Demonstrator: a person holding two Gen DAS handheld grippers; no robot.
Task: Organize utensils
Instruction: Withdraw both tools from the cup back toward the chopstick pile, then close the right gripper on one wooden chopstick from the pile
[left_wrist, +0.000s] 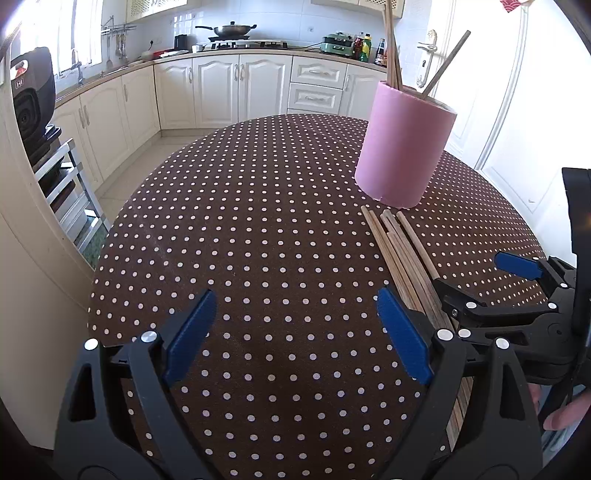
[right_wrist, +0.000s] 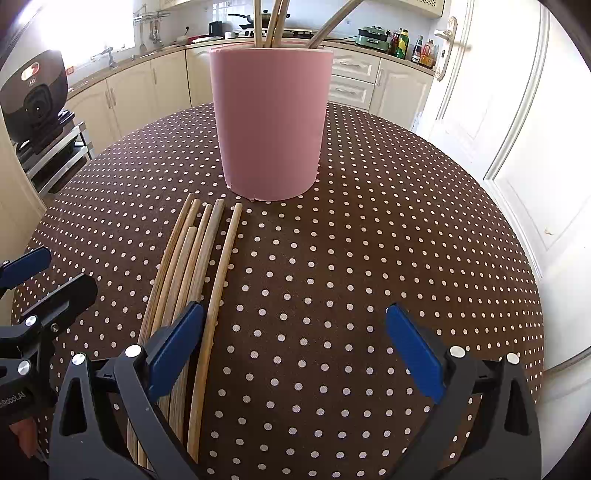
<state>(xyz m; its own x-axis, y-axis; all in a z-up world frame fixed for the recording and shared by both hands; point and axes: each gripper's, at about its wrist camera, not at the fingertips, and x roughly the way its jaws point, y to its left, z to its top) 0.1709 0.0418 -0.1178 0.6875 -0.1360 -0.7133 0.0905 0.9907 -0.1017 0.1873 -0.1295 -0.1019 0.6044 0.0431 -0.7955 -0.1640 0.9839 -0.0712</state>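
Several wooden chopsticks lie side by side on the dotted brown tablecloth, pointing at a pink cylindrical holder. The holder stands upright with several chopsticks in it. My right gripper is open and empty, low over the table, its left finger over the chopsticks' near ends. My left gripper is open and empty over bare cloth, left of the chopsticks. The holder stands at the upper right of the left wrist view, where the right gripper shows at the right edge.
The round table drops off to a tiled floor at its left and far side. A metal rack with a black appliance stands left. Kitchen cabinets line the back wall. A white door is on the right.
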